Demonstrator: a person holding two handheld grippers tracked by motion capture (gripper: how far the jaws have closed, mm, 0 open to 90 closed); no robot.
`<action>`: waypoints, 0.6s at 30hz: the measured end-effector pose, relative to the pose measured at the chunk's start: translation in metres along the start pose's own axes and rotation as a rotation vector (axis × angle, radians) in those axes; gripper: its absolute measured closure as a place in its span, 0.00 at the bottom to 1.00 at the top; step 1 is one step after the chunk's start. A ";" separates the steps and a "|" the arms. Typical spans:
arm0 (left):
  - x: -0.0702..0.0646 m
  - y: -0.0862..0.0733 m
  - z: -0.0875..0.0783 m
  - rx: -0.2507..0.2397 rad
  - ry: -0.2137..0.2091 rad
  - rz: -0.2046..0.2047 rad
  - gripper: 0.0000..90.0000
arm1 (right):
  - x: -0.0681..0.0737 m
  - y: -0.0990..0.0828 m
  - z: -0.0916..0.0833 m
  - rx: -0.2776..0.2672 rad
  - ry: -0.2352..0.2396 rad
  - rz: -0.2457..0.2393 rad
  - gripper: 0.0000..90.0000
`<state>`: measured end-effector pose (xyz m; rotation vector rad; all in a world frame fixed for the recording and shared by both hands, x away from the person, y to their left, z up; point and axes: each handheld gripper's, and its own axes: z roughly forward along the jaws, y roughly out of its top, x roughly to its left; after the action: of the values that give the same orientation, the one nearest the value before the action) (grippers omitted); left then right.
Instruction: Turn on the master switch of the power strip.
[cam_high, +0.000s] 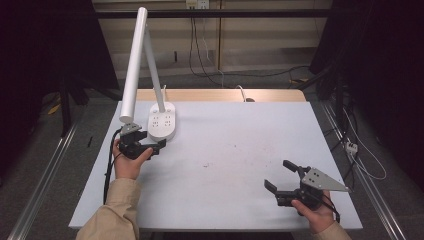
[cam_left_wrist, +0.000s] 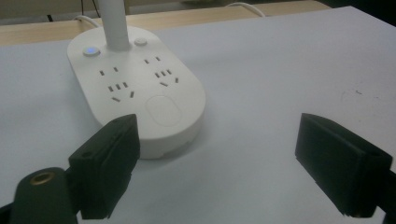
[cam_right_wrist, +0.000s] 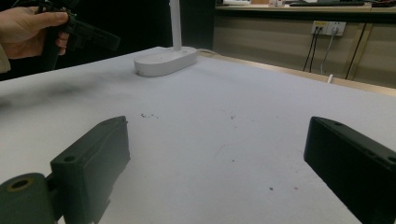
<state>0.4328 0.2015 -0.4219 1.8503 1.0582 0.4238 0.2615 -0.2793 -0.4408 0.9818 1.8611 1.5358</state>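
Black jaws of the right gripper stand wide and empty at the lower right of the high view. Left of centre, the left gripper, also wide with nothing between, sits just beside the white desk lamp's base, apparently positioning near it. Next it likely must line up on a base button or the lamp arm.

The left gripper is held in the left hand at the left middle of the high view, jaws turned toward the right of the frame. In the left gripper view the jaws are seen spread wide, nothing between them. The tan-sleeved left forearm is seen entering from the lower left. The right gripper is held low in the right hand at the lower right, jaws parted wide and turned toward the left, nothing gripped.
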 end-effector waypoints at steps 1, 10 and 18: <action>-0.001 -0.001 -0.001 -0.004 -0.004 0.001 0.15 | 0.000 0.000 0.000 0.001 -0.001 0.001 0.07; -0.011 -0.011 -0.009 -0.006 -0.031 0.004 0.13 | 0.000 0.000 -0.001 0.001 -0.002 0.000 0.07; -0.014 -0.022 -0.016 -0.006 -0.037 0.001 0.13 | 0.000 0.000 -0.001 -0.001 -0.002 -0.001 0.07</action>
<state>0.4037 0.2032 -0.4310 1.8464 1.0301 0.3913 0.2609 -0.2795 -0.4406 0.9814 1.8592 1.5347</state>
